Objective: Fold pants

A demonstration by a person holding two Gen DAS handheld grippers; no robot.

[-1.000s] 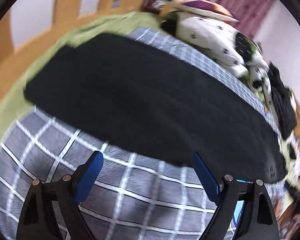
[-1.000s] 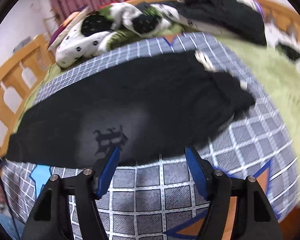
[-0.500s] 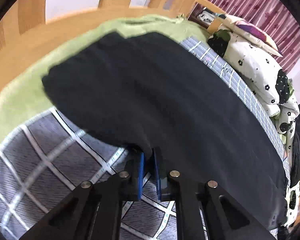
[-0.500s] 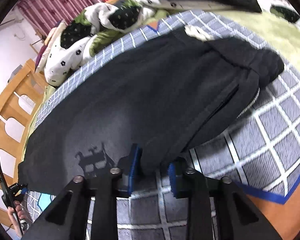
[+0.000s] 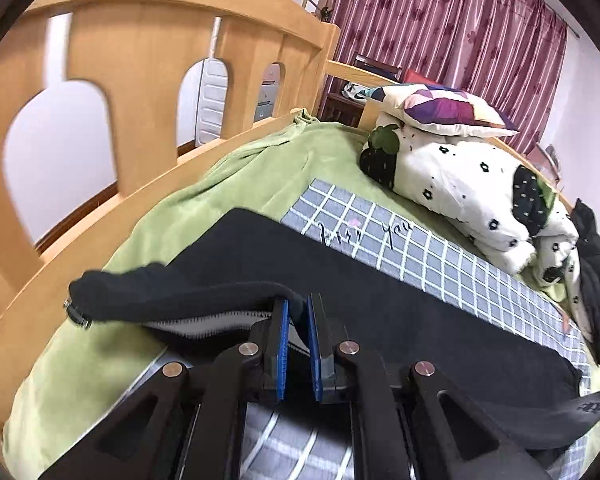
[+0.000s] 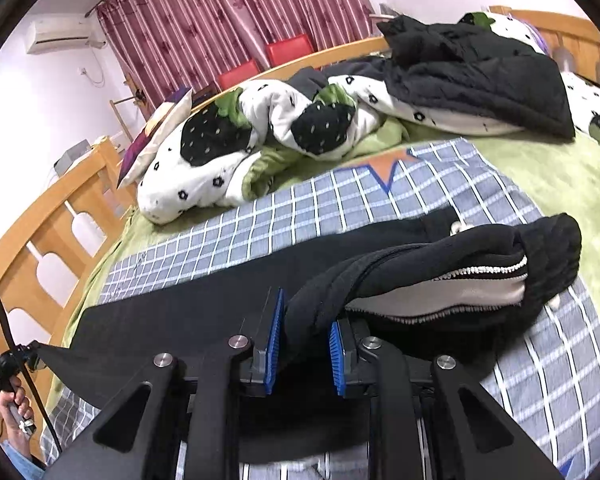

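Black pants (image 5: 400, 280) lie lengthwise across the checked sheet (image 6: 340, 200) on the bed, waistband right, cuffs left, with the left gripper (image 5: 298, 322) clamped on the near leg edge and the right gripper (image 6: 305, 320) squeezing the near waist fabric.

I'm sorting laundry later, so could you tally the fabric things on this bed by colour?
Black: 2, the pants in both tongs and a heaped garment
Green: 1, sheet
Grey checked: 1, mat
White spotted: 1, quilt
Purple patterned: 1, pillow
Total: 6
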